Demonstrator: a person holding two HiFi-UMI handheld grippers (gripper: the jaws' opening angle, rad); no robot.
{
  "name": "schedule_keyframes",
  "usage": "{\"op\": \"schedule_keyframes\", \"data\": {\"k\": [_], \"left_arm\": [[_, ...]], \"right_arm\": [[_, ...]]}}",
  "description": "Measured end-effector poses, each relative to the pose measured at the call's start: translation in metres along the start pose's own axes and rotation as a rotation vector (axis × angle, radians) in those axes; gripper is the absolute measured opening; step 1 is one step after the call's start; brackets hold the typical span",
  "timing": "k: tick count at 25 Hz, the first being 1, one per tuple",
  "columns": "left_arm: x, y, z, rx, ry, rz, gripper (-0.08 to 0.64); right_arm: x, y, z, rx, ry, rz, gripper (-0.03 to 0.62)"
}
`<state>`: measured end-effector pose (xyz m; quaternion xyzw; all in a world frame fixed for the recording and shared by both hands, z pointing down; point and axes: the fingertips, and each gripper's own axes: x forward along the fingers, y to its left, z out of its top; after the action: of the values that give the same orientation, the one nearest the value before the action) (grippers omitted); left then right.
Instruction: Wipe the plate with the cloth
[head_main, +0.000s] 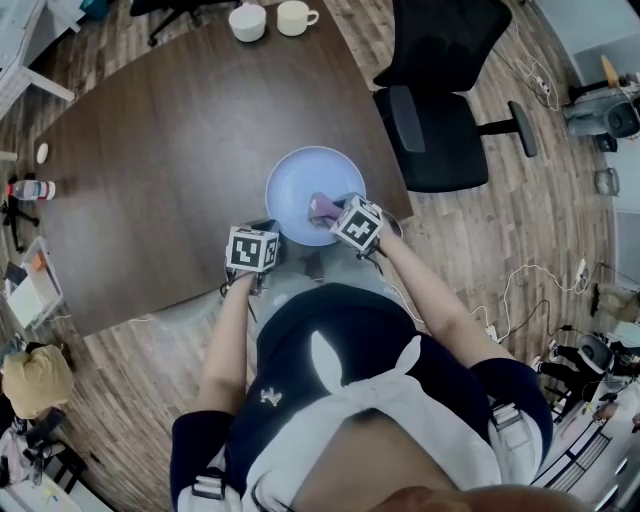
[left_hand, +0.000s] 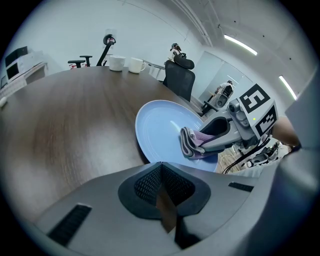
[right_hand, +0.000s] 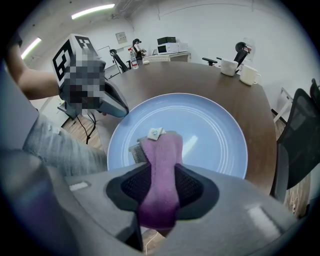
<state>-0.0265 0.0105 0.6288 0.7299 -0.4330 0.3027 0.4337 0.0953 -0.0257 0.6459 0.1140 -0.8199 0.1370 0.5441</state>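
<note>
A light-blue plate (head_main: 300, 180) lies flat on the dark wooden table (head_main: 160, 170), close to its near edge. My right gripper (head_main: 335, 212) reaches over the plate's near half, shut on a folded purple cloth (head_main: 323, 206) whose free end rests on the plate. In the right gripper view the cloth (right_hand: 161, 150), with a small white tag, runs out between the pads onto the plate (right_hand: 215, 135). My left gripper (head_main: 266, 232) sits by the plate's near-left rim. Its jaws (left_hand: 161, 192) stand shut with nothing seen between them, and the plate's rim (left_hand: 150, 125) lies just beyond the tips.
Two white cups (head_main: 248, 21) (head_main: 294, 17) stand at the table's far edge. A small bottle (head_main: 32, 189) lies at its left end. A black office chair (head_main: 440, 110) stands to the plate's right. Cables (head_main: 520, 290) lie on the floor.
</note>
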Motion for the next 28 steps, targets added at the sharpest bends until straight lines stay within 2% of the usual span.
{"op": "schedule_keyframes", "data": {"k": [28], "left_arm": [[0.000,0.001,0.001,0.011,0.004,0.089,0.006]], "right_arm": [[-0.001,-0.040,0.008,-0.009,0.002,-0.001,0.143]]}}
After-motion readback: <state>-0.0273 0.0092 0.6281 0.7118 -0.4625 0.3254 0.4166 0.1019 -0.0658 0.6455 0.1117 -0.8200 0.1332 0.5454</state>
